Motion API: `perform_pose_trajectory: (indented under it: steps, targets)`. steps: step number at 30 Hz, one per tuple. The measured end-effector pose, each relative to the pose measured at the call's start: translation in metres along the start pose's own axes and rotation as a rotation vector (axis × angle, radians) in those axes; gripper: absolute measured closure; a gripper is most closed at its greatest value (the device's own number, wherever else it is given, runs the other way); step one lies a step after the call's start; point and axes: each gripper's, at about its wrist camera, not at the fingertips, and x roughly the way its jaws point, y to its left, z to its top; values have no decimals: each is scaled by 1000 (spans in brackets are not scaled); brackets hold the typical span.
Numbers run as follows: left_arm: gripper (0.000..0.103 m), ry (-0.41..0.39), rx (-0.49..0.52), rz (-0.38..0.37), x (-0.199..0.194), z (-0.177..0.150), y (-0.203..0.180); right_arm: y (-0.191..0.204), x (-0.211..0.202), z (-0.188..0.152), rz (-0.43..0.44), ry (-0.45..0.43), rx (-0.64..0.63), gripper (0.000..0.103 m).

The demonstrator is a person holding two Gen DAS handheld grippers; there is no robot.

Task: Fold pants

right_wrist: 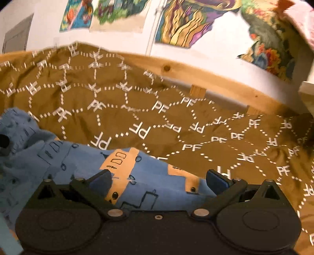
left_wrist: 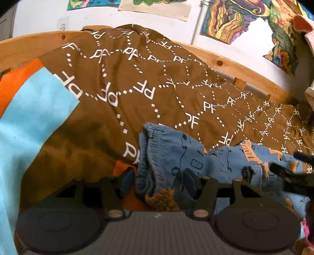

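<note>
Left wrist view: blue printed pants (left_wrist: 176,157) bunched on the brown PF-print blanket (left_wrist: 137,88), near the front edge of the bed, ribbed waistband end humped up and rumpled. Legs trailing off to the right, orange patches showing. Left gripper (left_wrist: 157,181) straddling the waistband end, fingers apart with cloth between them, not pinched down as far as visible. Reads as spread wide, about to grab or just let go; can't say which.

Right wrist view: right gripper (right_wrist: 159,179) over the leg section of the same pants, fingers well apart, cloth lying between and under them, no clamp on it. Slight blur in this view.

Progress, judged: early. No flat layout, no clean crease, legs not stacked on each other in any tidy way. Still to do, probably: spread or straighten, lay leg on leg, fold lengthwise ends together.

Beyond the pants: light blue sheet (left_wrist: 35,121) and orange cloth (left_wrist: 15,82) at the left end of the bed, wooden bed rail (left_wrist: 235,66) along the far edge, coloured drawings (left_wrist: 231,17) on the wall behind.
</note>
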Motion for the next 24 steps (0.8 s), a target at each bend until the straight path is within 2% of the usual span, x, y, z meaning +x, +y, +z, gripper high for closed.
perform_pose_trajectory:
  steps: [4, 6, 9, 11, 15, 17, 24]
  targets:
    - [63, 14, -10, 25, 1, 2, 2, 1, -39, -22, 39, -11, 44, 1]
    - [66, 24, -21, 27, 2, 4, 5, 7, -54, -35, 62, -5, 52, 1]
    - [74, 35, -53, 25, 2, 6, 7, 16, -63, -51, 86, 18, 48, 1]
    - [84, 43, -67, 31, 2, 6, 5, 23, -63, -57, 89, 20, 28, 1]
    - [88, 42, -54, 52, -3, 10, -5, 33, -55, -60, 45, 26, -51, 1]
    - [89, 30, -50, 58, -8, 11, -11, 32, -47, -64, 22, 56, -75, 1]
    - [90, -25, 33, 53, -29, 13, -36, 27, -41, -71, 28, 65, -29, 1]
